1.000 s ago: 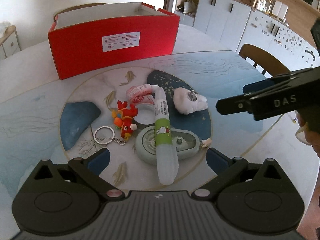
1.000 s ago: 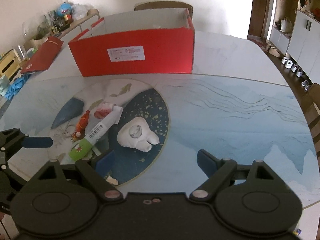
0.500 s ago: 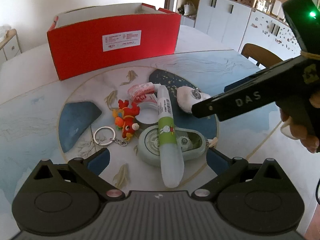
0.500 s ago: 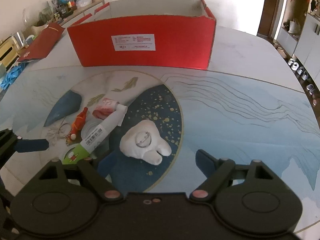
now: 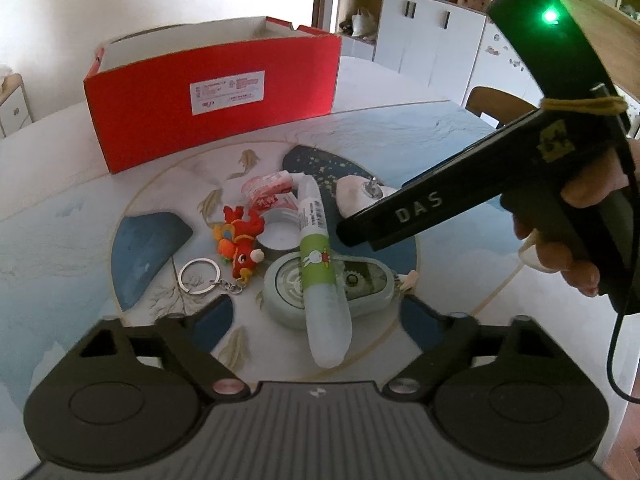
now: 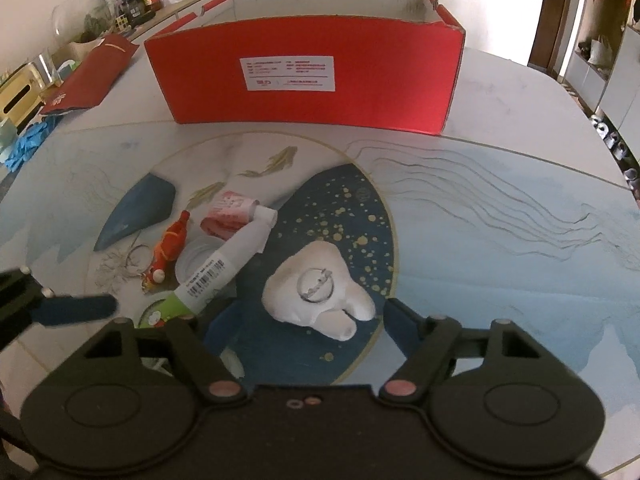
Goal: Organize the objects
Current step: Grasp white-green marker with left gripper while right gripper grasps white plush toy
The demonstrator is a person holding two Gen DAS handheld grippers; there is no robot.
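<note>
Red box (image 6: 308,76) contents hidden; both grippers closing, unclenched: left (image 5: 316,312) straddling tube (image 5: 320,264), right (image 6: 298,320) straddling white tooth (image 6: 320,292).

Green-banded tube (image 5: 320,268) across tape dispenser (image 5: 360,284)

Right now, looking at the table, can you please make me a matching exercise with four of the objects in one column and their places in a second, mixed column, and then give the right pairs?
Things:
1. red box
2. frosted tube with green band
3. white tooth-shaped toy
4. red dragon keychain

Places:
A. lying across the pale green oval case
B. between the open fingers of the right gripper
C. at the far side of the table, behind the pile
D. beside the tube, with its metal ring on the table

Pairs: 1-C, 2-A, 3-B, 4-D
</note>
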